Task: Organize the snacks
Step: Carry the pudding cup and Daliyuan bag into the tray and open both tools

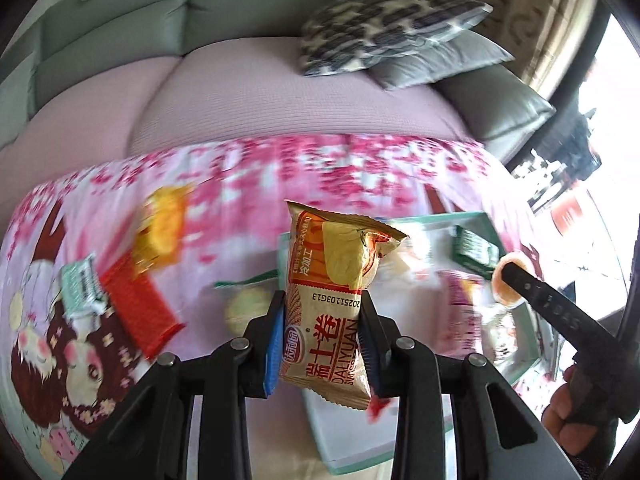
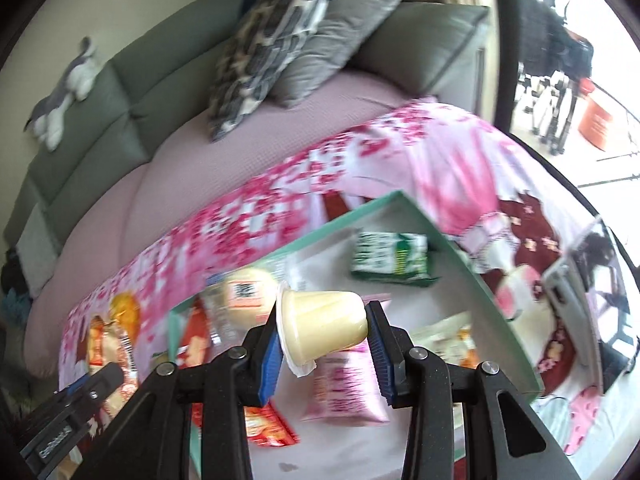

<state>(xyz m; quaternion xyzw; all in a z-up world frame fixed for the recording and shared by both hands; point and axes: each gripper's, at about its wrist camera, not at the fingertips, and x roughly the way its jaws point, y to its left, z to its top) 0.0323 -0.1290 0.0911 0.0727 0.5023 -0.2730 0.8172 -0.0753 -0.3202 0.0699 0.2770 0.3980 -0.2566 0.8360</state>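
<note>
**Both claws loaded over the box**

My left claw (image 1: 320, 336) is clamped on a gold swiss roll packet (image 1: 334, 300), standing upright between the pads, above the near corner of the teal box (image 1: 472, 216). My right claw (image 2: 324, 344) pinches a pale jelly cup (image 2: 324, 326) sideways, lid against the left pad, over the box (image 2: 460, 248) where a green packet (image 2: 390, 260) and a pink packet (image 2: 346, 388) lie. More snacks sit on the floral blanket (image 1: 240, 184).
</note>
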